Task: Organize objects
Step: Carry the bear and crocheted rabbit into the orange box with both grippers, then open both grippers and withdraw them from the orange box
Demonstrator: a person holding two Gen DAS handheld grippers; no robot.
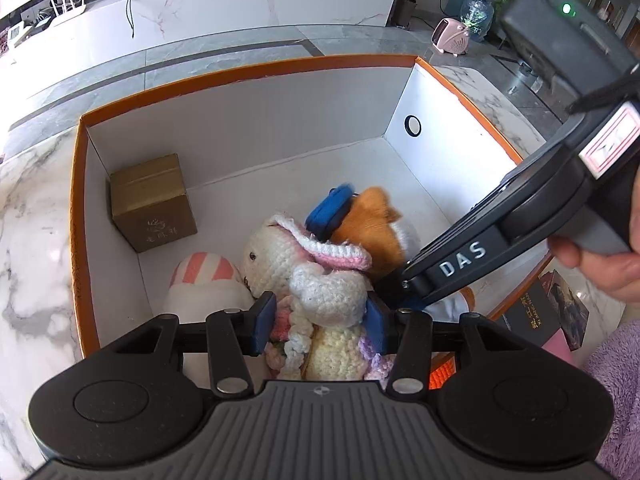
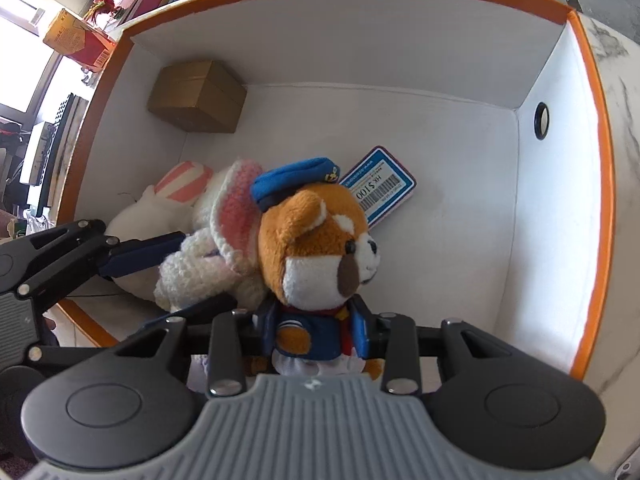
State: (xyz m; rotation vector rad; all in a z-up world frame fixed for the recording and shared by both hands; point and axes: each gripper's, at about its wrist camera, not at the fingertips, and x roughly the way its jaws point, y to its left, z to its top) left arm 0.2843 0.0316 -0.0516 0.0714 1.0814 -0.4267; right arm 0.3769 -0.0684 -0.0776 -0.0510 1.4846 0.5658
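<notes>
An orange-rimmed white box (image 1: 248, 76) (image 2: 592, 184) stands on a marble table. My left gripper (image 1: 320, 318) is shut on a crocheted white and pink bunny (image 1: 304, 264) inside the box; the bunny also shows in the right wrist view (image 2: 212, 256). My right gripper (image 2: 316, 330) is shut on a brown plush bear (image 2: 320, 248) in a blue sailor hat and jacket, upright beside the bunny; the bear shows in the left wrist view (image 1: 372, 228). The right gripper's body (image 1: 520, 216) crosses the left wrist view.
A gold cardboard box (image 1: 152, 204) (image 2: 196, 98) sits in the box's far left corner. A white plush with pink stripes (image 1: 204, 284) (image 2: 160, 196) lies by the bunny. A blue price tag (image 2: 380, 184) hangs behind the bear. A dark booklet (image 1: 548, 312) lies outside, right.
</notes>
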